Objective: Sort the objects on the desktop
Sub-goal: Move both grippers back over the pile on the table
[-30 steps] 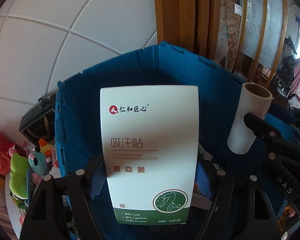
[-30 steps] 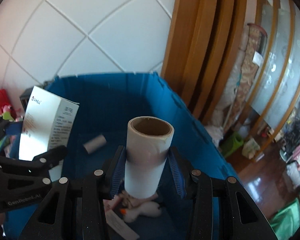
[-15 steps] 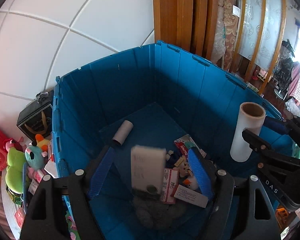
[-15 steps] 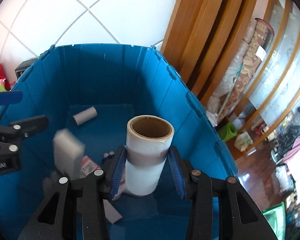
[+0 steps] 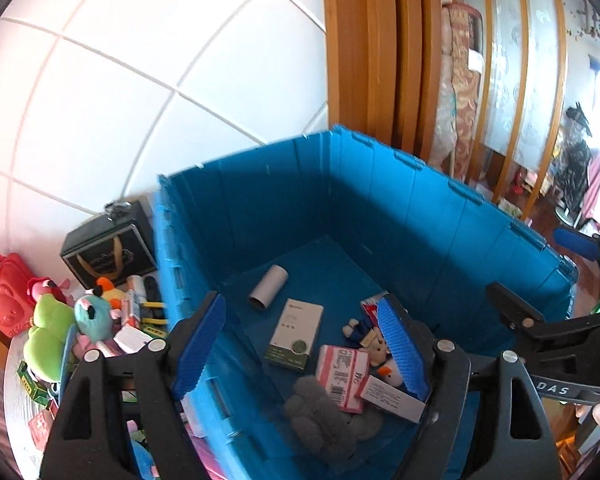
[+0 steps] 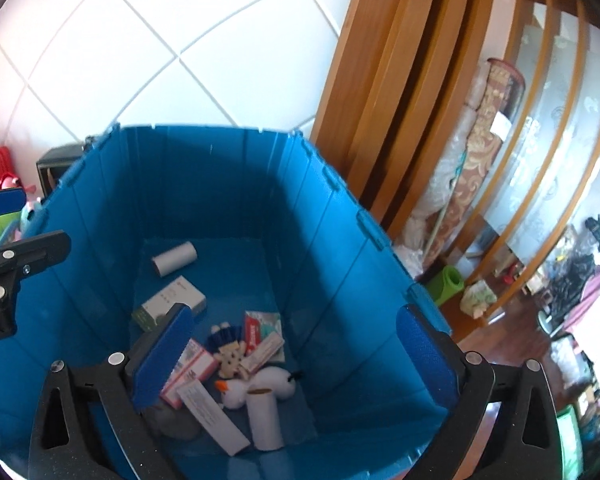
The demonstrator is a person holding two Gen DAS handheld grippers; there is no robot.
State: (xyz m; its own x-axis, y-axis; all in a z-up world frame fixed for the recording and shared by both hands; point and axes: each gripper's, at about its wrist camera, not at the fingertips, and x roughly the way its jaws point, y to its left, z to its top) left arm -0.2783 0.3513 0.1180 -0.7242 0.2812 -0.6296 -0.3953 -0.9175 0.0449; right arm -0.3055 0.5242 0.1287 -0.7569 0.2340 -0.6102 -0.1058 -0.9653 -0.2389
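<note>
Both hand-held grippers hang over the blue crate point(image 6: 340, 216) with nothing between their jaws, which fits a sorting job in which things are gathered loose on the crate's floor. The left hand-held gripper point(image 5: 300, 344) stands spread and empty. Its white-and-green box point(image 5: 296, 334) lies flat on the crate floor, just above and between the blue pads in the left wrist view, below a small grey tube point(image 5: 268, 286).

The right hand-held gripper point(image 6: 296, 356) is opening wide, its pads clear of everything. The white paper roll point(image 6: 265, 420) sits low in the centre of the right wrist view, between the jaws in the picture but down in the crate beside a white plush toy point(image 6: 260, 386); it seems to lean, though the fisheye makes that hard to judge. More toys wait on the table point(image 5: 16, 384) at the left edge of the left wrist view.
</note>
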